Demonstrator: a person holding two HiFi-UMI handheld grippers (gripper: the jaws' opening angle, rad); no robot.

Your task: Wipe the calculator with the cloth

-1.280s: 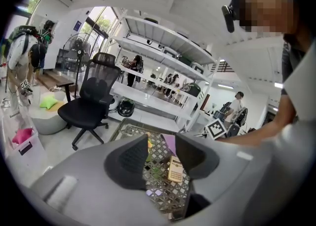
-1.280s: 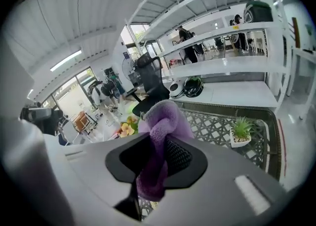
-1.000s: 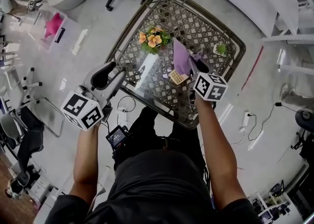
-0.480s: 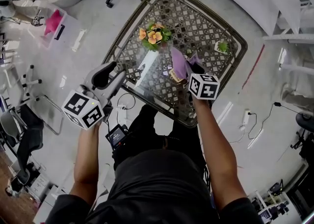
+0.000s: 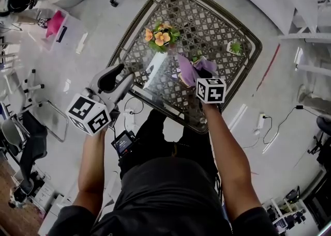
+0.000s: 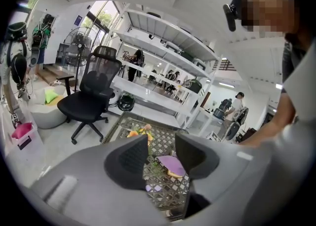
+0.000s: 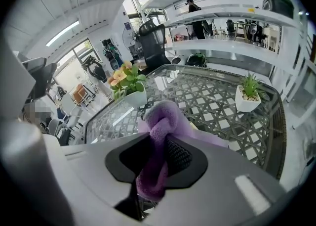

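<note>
Right gripper view: right claw (image 7: 157,143) pinches fuzzy purple cloth (image 7: 160,116) over lattice table (image 7: 207,101); left claw (image 6: 161,141) gapes empty.

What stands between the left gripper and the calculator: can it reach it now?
Probably not cleanly. The left gripper hangs open beside the table, the white flowerpot stands close to its path, and the right gripper holds the purple cloth over most of the calculator.
</note>
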